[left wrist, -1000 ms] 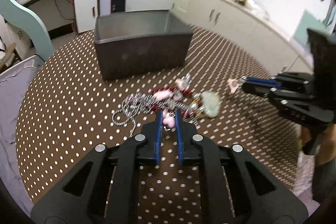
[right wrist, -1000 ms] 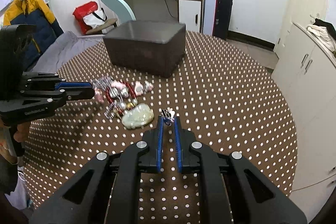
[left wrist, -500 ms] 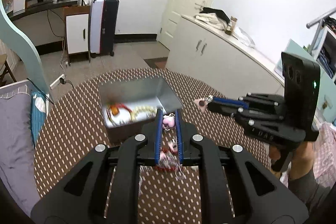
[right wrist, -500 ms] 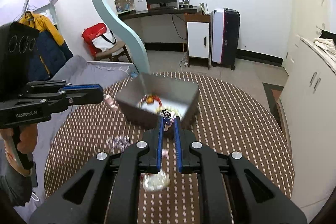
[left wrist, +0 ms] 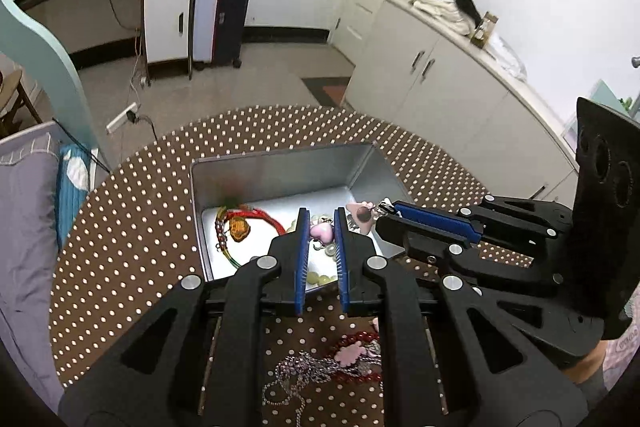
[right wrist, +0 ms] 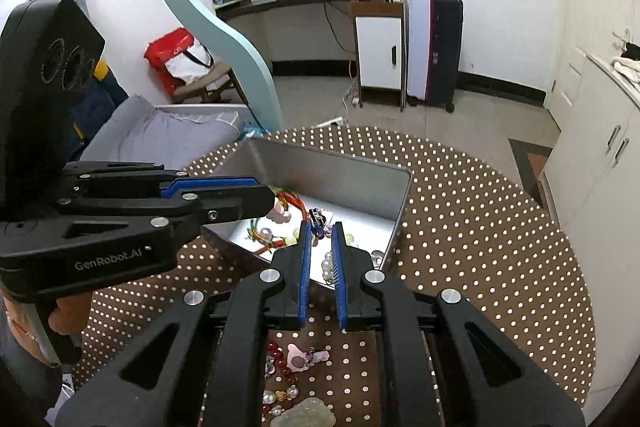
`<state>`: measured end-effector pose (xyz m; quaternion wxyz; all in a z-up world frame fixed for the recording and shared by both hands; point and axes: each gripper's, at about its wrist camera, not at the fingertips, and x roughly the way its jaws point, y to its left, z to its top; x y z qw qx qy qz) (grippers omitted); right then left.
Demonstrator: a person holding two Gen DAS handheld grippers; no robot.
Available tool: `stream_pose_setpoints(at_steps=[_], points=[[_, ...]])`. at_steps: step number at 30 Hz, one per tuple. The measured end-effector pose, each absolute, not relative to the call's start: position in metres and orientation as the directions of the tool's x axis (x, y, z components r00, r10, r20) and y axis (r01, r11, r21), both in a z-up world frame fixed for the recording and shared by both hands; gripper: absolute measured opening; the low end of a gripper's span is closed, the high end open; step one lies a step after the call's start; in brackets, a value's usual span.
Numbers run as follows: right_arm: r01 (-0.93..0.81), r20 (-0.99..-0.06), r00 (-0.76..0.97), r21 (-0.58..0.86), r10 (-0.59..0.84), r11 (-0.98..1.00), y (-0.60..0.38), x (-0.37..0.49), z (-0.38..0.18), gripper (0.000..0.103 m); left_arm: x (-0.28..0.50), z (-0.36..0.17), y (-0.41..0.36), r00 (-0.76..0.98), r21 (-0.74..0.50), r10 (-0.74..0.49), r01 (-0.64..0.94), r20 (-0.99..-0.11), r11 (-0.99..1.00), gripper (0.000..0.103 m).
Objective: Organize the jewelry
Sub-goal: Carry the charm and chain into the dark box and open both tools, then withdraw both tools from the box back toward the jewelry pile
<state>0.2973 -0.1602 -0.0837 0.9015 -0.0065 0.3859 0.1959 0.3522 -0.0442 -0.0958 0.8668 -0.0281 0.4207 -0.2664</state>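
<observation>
Now over the box (left wrist: pixel 280 167), both grippers hold jewelry.

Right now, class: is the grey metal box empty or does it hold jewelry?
Not empty: the grey metal box holds a red cord necklace and pale beads.

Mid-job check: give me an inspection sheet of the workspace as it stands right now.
Surface: round brown polka-dot table.
Job's things: metal box holding beads and cords; chains and red beads on the table.
Clutter: nothing seen.
Grippers: left tool shut on pink heart charm over the box; right tool shut on small dark clasp piece over the box.
Cables: power strip on the floor.
Surroundings: suitcase, white cabinets.
</observation>
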Motion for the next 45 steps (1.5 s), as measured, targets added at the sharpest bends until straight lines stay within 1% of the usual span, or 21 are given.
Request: stream_pose_setpoints(at_steps=[3, 7, 9, 10, 11, 12, 15, 17, 19, 21, 22, 23, 25, 29, 36, 45], points=[[-0.354, -0.705, 0.618, 0.145, 0.348, 0.924, -0.16, 0.298, -0.089, 0.009, 0.355, -0.105, -0.046, 0.483, -0.278, -0.483, 0.435, -0.73, 0.856, 0.013], [-0.345, -0.699, 0.627, 0.145, 0.343, 0.927, -0.161, 0.292, -0.087, 0.01, 0.353, -0.109, -0.045, 0.478, -0.291, -0.491, 0.433, -0.728, 0.853, 0.013], [-0.349, -0.696, 0.629, 0.144, 0.345, 0.926, -0.162, 0.29, -0.085, 0.013, 0.351, -0.106, -0.045, 0.476, -0.29, -0.497, 0.444, -0.725, 0.848, 0.022], [-0.349, -0.692, 0.635, 0.141, 0.344, 0.927, -0.162, 0.287, -0.082, 0.015, 0.35, -0.104, -0.044, 0.476, -0.292, -0.498, 0.443, -0.725, 0.848, 0.033], [-0.348, -0.689, 0.638, 0.14, 0.344, 0.927, -0.163, 0.286, -0.08, 0.016, 0.347, -0.102, -0.042, 0.48, -0.292, -0.497, 0.44, -0.723, 0.849, 0.048], [-0.344, -0.682, 0.646, 0.142, 0.343, 0.928, -0.166, 0.282, -0.077, 0.017, 0.343, -0.098, -0.039, 0.503, -0.287, -0.49, 0.429, -0.712, 0.857, 0.051], [-0.338, -0.662, 0.666, 0.141, 0.342, 0.931, -0.174, 0.268, -0.067, 0.018, 0.331, -0.088, -0.035, 0.533, -0.269, -0.482, 0.429, -0.696, 0.863, 0.052], [-0.337, -0.652, 0.679, 0.133, 0.339, 0.932, -0.18, 0.255, -0.061, 0.021, 0.322, -0.083, -0.03, 0.56, -0.247, -0.467, 0.425, -0.685, 0.871, 0.052], [-0.337, -0.646, 0.686, 0.126, 0.335, 0.933, -0.186, 0.241, -0.059, 0.029, 0.31, -0.079, -0.026, 0.581, -0.227, -0.456, 0.425, -0.674, 0.876, 0.052], [-0.335, -0.644, 0.693, 0.111, 0.325, 0.936, -0.191, 0.224, -0.059, 0.034, 0.297, -0.077, -0.021, 0.597, -0.214, -0.447, 0.421, -0.666, 0.881, 0.052], [-0.335, -0.647, 0.692, 0.105, 0.32, 0.936, -0.192, 0.218, -0.061, 0.036, 0.29, -0.077, -0.019, 0.609, -0.205, -0.441, 0.418, -0.66, 0.885, 0.055], [-0.334, -0.655, 0.689, 0.095, 0.312, 0.938, -0.193, 0.21, -0.064, 0.037, 0.284, -0.078, -0.018, 0.618, -0.194, -0.432, 0.414, -0.657, 0.889, 0.056], [-0.33, -0.665, 0.685, 0.08, 0.297, 0.941, -0.195, 0.199, -0.07, 0.043, 0.271, -0.08, -0.017, 0.638, -0.165, -0.405, 0.403, -0.654, 0.9, 0.057], [-0.335, -0.701, 0.659, 0.049, 0.272, 0.941, -0.192, 0.183, -0.088, 0.048, 0.251, -0.09, -0.015, 0.652, -0.128, -0.375, 0.394, -0.659, 0.91, 0.058], [-0.376, -0.766, 0.598, -0.011, 0.234, 0.926, -0.177, 0.177, -0.123, 0.057, 0.228, -0.115, -0.011, 0.63, -0.116, -0.346, 0.376, -0.695, 0.919, 0.06], [-0.415, -0.782, 0.582, -0.049, 0.224, 0.909, -0.164, 0.197, -0.139, 0.058, 0.21, -0.135, 0.004, 0.612, -0.127, -0.324, 0.343, -0.721, 0.931, 0.06]])
